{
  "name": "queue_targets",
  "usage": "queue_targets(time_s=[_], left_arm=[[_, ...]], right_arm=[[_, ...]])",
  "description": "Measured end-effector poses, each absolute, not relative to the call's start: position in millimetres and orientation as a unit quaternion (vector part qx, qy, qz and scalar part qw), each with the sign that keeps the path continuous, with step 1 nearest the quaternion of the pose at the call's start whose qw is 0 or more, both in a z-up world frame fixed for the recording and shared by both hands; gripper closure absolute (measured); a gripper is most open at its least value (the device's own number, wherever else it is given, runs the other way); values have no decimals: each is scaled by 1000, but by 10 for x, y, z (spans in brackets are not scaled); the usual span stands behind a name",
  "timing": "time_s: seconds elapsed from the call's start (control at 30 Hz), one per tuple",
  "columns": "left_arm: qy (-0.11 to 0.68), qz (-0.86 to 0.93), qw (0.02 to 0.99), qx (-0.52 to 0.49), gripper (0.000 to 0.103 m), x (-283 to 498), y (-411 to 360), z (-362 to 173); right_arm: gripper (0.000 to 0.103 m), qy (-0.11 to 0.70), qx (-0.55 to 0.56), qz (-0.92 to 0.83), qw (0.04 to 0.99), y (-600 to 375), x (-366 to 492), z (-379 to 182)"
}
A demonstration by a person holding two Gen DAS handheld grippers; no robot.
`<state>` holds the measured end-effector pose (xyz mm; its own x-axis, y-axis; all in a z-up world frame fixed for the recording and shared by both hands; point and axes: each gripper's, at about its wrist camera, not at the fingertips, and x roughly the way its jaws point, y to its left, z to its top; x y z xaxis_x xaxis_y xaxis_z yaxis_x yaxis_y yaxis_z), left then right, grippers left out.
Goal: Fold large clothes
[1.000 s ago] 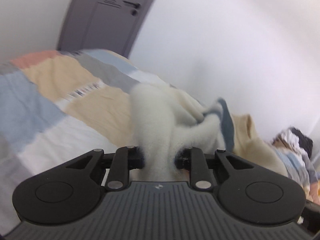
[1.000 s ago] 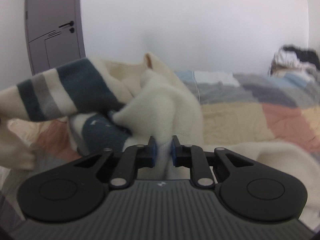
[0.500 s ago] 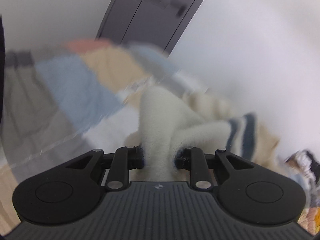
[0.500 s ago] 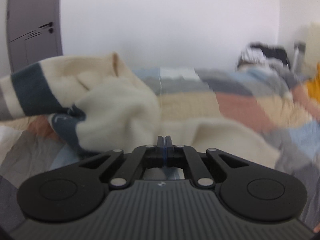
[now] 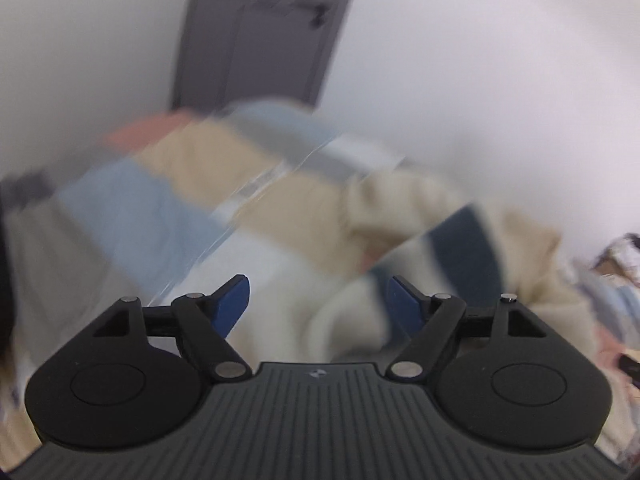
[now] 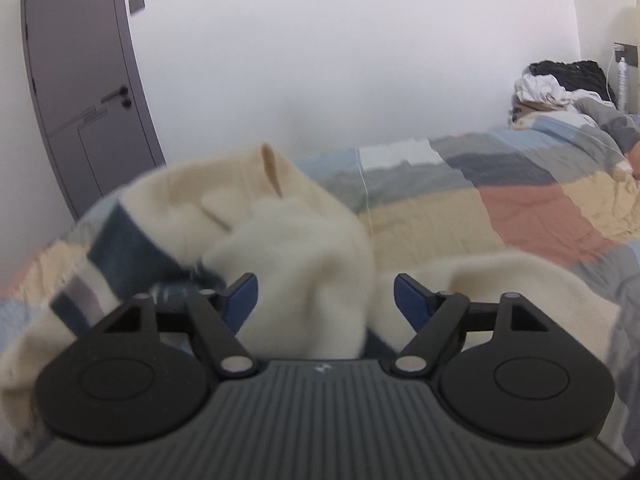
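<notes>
Fluffy cream sweater with navy stripes lay bunched on the patchwork quilt; left tool and right tool were opening wide, gripping nothing.

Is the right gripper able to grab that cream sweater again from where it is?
Probably yes. The right gripper is opening, and a fold of the cream sweater sits between its blue pads with nothing blocking it.

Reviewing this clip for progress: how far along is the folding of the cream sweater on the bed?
Early. Done: nothing that reads as a fold; the cream sweater lies bunched on the patchwork quilt. In hand: nothing; the left gripper and right gripper are opening, pads off the cloth, though a hump sits between the right one's jaws. Left: spreading it flat and every fold.
</notes>
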<state>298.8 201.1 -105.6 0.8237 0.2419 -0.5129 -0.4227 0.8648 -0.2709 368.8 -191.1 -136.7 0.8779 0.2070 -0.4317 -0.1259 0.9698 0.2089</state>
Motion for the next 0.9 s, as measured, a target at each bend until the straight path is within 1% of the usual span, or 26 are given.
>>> queue_targets(time_s=[0.13,0.23,0.33,0.4,0.5,0.6,0.67,0.7,0.77,0.8,0.83,0.87,0.9], left_arm=[[223,119,951,-180,22,3415,1839,-878],[232,81,957,-155,21,3892,1625,-932],[239,71,960,-124,21,4338,1439,-1106],[240,69,960,-128,21,4534,1406,-1307],[229,71,963,-121,21,4674,1375,-1544],[213,107,967,-92,21,4810,1382,-1673],[214,88,968,-99,21,4884,1468,-1735],[219,80,967,-106,21,4923,1513,-1767],[223,71,964,-126,22,4977,1595,-1824],[222,67,963,-137,23,4996,1634,-1851],[223,64,963,-139,27,5007,1637,-1872],[225,63,963,-134,45,5007,1629,-1876],[228,63,964,-124,67,5020,1624,-1879]], right_arm=[[27,233,70,103,964,-1779,4053,-1293],[27,237,59,124,962,-1656,4350,-1263],[28,231,55,148,960,-1562,4605,-1302],[28,237,61,153,958,-1534,4747,-1374],[28,241,65,151,957,-1525,4894,-1509],[28,243,55,159,955,-1496,5027,-1615],[28,249,56,160,954,-1482,5113,-1675],[29,255,59,162,951,-1475,5159,-1701],[44,261,59,172,948,-1443,5202,-1734],[49,261,55,173,948,-1421,5204,-1743],[62,261,49,173,949,-1399,5195,-1746],[73,260,40,172,949,-1370,5173,-1745],[77,257,32,169,951,-1354,5144,-1738]])
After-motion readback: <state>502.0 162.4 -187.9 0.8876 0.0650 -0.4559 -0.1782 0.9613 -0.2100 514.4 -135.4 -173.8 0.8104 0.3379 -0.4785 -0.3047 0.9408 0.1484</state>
